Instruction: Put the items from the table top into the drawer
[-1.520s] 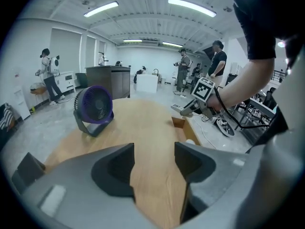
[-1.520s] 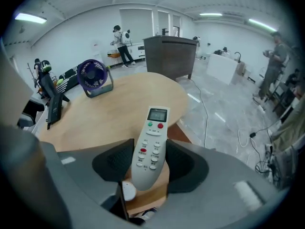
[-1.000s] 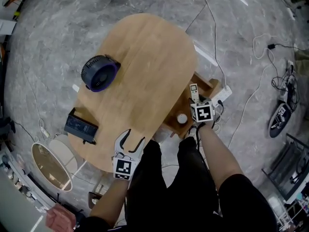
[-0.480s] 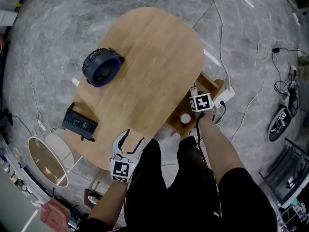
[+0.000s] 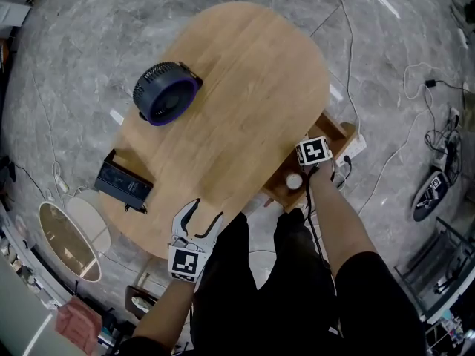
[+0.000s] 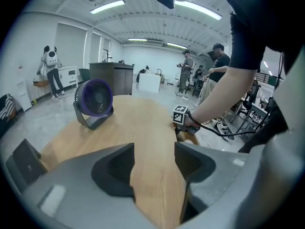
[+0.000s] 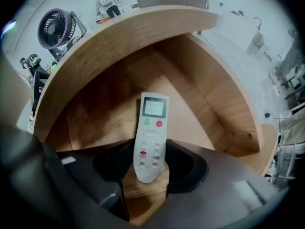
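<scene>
My right gripper (image 7: pixel 150 163) is shut on a white remote control (image 7: pixel 151 132) and points straight down into the open wooden drawer (image 7: pixel 200 113) under the table edge. From the head view its marker cube (image 5: pixel 314 150) hides the remote above the drawer (image 5: pixel 340 132). A small white round thing (image 5: pixel 295 180) lies in the drawer beside it. A purple-rimmed dark fan (image 5: pixel 167 93) and a black box (image 5: pixel 123 184) stand on the oval wooden table (image 5: pixel 237 73). My left gripper (image 5: pixel 206 210) is open over the table's near edge, nothing between its fingers (image 6: pixel 193 163).
Cables and a power strip (image 5: pixel 355 148) lie on the floor to the right of the drawer. A round white stool (image 5: pixel 70 236) stands by the table's left end. The person's legs (image 5: pixel 267 273) are close to the table's near edge. Several people (image 6: pixel 217 66) stand across the room.
The right gripper has sunk with the remote into the drawer; the remote, seen beyond the cube a second ago, is now hidden under it. The left gripper has barely shifted.
</scene>
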{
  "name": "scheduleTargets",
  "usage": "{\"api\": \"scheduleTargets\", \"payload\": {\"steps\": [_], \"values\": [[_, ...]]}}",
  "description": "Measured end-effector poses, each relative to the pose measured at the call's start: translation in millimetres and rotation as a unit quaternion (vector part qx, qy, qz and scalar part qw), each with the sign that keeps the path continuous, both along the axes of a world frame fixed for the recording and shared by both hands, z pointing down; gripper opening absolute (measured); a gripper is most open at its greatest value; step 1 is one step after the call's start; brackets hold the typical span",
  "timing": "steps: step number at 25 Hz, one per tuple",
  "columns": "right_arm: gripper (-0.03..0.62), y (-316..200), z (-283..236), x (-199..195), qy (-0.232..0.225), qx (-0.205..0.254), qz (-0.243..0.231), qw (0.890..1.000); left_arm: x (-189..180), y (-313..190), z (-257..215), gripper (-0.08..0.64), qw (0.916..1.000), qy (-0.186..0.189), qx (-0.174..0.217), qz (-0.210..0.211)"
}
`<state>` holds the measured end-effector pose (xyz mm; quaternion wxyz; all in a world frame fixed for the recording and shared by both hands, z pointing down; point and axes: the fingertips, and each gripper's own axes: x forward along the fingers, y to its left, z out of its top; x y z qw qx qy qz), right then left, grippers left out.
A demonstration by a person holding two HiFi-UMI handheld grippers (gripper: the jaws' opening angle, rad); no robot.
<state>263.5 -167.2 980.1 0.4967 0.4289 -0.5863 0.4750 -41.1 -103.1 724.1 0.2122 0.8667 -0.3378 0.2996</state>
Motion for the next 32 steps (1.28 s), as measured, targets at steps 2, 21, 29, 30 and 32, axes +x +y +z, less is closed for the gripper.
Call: {"api": "scheduleTargets", "payload": {"steps": [2,21,29,30,32], "values": [[0.236,0.0,0.9,0.4,0.003,0.0,-0.001,1.0,-5.7,1.2,2.5,0.272,1.0,-0.002,-0.005,-0.004],[0.284,1.7,-96.9,1.0,-0.005,0.134,-0.048,0.99,31.5,-0.4,-4.3,0.272,0.9972,-0.013,0.005,0.074],[0.279,49.9,-215.1,8.3,-0.074,0.223,-0.01,0.972,77.4,16.4,-24.5,0.27,0.9888,-0.053,0.01,0.139],[0.276,58.7,-232.6,9.2,-0.084,0.231,-0.006,0.969,81.9,18.4,-32.8,0.268,0.9872,-0.059,0.014,0.148],[0.276,75.6,-269.9,13.8,-0.1,0.245,0.002,0.964,90.5,19.8,-54.4,0.268,0.9841,-0.069,0.021,0.162]]}}
